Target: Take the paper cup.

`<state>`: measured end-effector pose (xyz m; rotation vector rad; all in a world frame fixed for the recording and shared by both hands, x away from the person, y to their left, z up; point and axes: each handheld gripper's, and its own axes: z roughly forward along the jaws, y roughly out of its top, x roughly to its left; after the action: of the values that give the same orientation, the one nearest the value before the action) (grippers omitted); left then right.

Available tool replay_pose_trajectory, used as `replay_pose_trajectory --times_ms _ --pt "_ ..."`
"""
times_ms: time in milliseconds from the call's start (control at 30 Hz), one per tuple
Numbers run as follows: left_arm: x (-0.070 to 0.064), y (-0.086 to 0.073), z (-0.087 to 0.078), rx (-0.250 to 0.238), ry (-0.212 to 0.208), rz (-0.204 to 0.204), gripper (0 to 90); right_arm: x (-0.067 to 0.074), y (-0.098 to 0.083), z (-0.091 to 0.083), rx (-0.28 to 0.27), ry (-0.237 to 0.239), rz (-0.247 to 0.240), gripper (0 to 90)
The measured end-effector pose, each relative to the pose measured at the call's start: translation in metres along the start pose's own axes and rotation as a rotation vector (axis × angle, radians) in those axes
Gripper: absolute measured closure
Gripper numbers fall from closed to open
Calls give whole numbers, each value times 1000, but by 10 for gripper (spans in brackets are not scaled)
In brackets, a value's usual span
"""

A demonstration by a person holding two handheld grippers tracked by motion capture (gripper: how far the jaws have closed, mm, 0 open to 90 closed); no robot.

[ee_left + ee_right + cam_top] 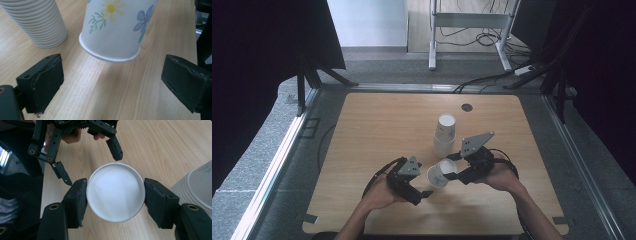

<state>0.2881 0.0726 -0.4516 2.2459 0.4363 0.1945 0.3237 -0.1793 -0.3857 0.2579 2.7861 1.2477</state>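
Note:
A white paper cup printed with flowers lies on its side in the air just above the wooden table. My right gripper is shut on it, one pad on each side of the cup's base end. The cup's open rim points at my left gripper, whose jaws stand open and wide apart with nothing between them, a little short of the rim. In the right gripper view the left gripper shows beyond the cup, open. A stack of paper cups stands upright just behind.
The stack of cups is close to the held cup, on its far side; it also shows at the right edge of the right gripper view. A small dark round hole sits near the table's far edge. Black curtains flank the table.

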Motion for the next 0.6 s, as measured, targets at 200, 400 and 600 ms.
replay_pose_trajectory --times_ms 200,400,600 --pt "-1 -4 3 6 -4 18 47 4 -13 5 -57 16 12 376" --pt "-1 -7 7 2 -18 25 54 4 -25 11 -93 28 40 377" --pt "-3 -9 13 1 -40 37 55 4 -32 15 -120 44 50 377"
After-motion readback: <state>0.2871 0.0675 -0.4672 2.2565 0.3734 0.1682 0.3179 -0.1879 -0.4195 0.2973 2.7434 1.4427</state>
